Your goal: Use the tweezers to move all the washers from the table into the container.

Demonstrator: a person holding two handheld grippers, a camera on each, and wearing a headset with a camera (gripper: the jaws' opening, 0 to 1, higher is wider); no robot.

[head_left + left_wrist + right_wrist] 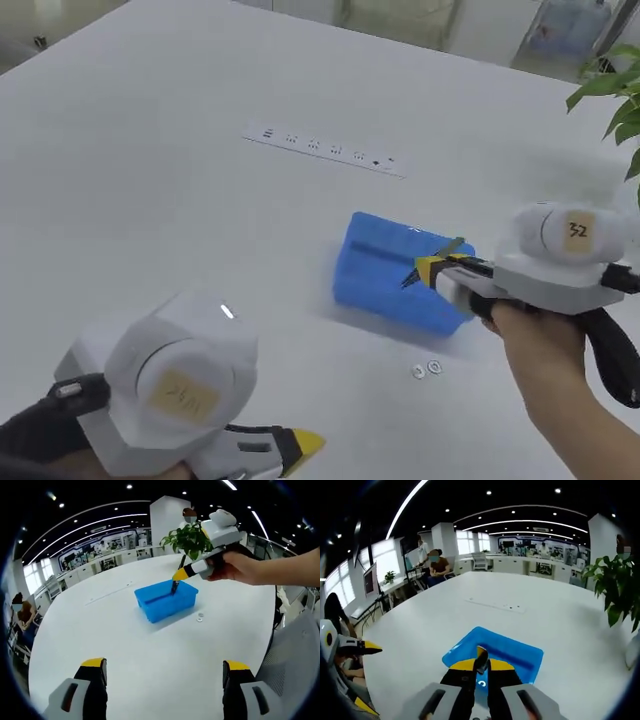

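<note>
Slim dark tweezers slant tip-down into the open blue rectangular container. Two small, seemingly metal washers lie just beside it.

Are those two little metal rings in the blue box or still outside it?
Outside. Both washers lie on the table beside the blue container, not touching it.

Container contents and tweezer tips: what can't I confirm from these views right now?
Tweezers tips: too small and dark in the head view to show a washer; in the right gripper view the right tool covers them.
Container floor: its near wall hides it in the left gripper view; blurred in the head view.
Washers on the table: two specks in the head view; further ones would be too small.
</note>
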